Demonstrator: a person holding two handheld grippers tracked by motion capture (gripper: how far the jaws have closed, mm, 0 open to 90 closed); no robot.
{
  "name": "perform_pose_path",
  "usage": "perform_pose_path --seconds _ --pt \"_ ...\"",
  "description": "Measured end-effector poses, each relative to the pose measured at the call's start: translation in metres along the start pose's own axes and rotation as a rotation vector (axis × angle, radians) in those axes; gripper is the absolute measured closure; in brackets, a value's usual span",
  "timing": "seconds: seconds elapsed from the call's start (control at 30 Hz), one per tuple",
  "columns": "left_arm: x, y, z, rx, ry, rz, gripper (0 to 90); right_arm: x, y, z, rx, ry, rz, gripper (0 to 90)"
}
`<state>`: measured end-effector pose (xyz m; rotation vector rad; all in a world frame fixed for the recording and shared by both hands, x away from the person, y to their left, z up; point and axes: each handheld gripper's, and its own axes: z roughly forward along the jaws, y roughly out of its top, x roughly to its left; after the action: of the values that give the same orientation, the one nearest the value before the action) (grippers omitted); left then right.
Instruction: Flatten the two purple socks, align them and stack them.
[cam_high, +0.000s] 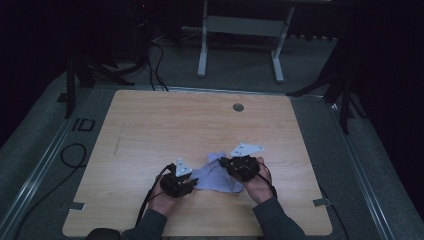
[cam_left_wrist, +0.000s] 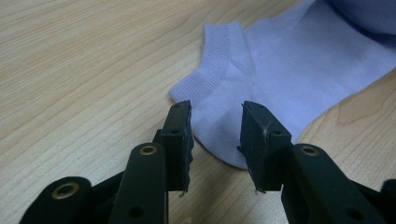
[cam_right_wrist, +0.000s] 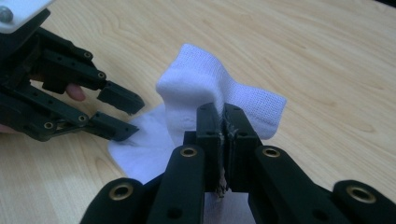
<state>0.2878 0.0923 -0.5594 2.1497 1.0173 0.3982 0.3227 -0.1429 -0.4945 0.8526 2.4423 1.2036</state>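
A pale lilac sock (cam_high: 216, 179) lies crumpled near the front of the wooden table (cam_high: 175, 120), between the two hands. My left gripper (cam_high: 194, 182) sits at its left end. In the left gripper view the left gripper (cam_left_wrist: 215, 112) stands open, its jaws on either side of the heel of the sock (cam_left_wrist: 280, 60), pads not pressing it. My right gripper (cam_high: 225, 164) is at the right end of the sock. In the right gripper view the right gripper (cam_right_wrist: 219, 109) is shut on a raised fold of the sock (cam_right_wrist: 196, 88), and the left gripper (cam_right_wrist: 130, 116) shows open at the left.
A round grommet hole (cam_high: 238, 107) sits near the table's far edge. Beyond it stand a grey desk frame (cam_high: 240, 30) and floor cables (cam_high: 155, 65). Tape marks (cam_high: 75, 205) lie beside the front corners. Bare wood stretches left, right and behind the sock.
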Motion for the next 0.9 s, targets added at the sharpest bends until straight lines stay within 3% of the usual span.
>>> perform_pose_path --seconds 0.1,0.43,0.63,0.9 --pt "0.0 0.0 0.0 -0.002 -0.001 -0.002 64.3 0.002 -0.001 0.003 0.006 0.011 -0.006 86.3" --pt "0.004 0.005 -0.015 -0.083 -0.077 -0.041 63.8 0.011 -0.003 0.013 0.041 0.036 -0.036 86.3" --pt "-0.002 0.013 -0.02 -0.125 -0.111 -0.026 65.1 0.014 -0.003 0.018 0.055 0.043 -0.047 86.3" --pt "-0.006 0.022 -0.013 -0.13 -0.123 -0.009 72.9 0.019 -0.005 0.024 0.072 0.064 -0.066 86.3"
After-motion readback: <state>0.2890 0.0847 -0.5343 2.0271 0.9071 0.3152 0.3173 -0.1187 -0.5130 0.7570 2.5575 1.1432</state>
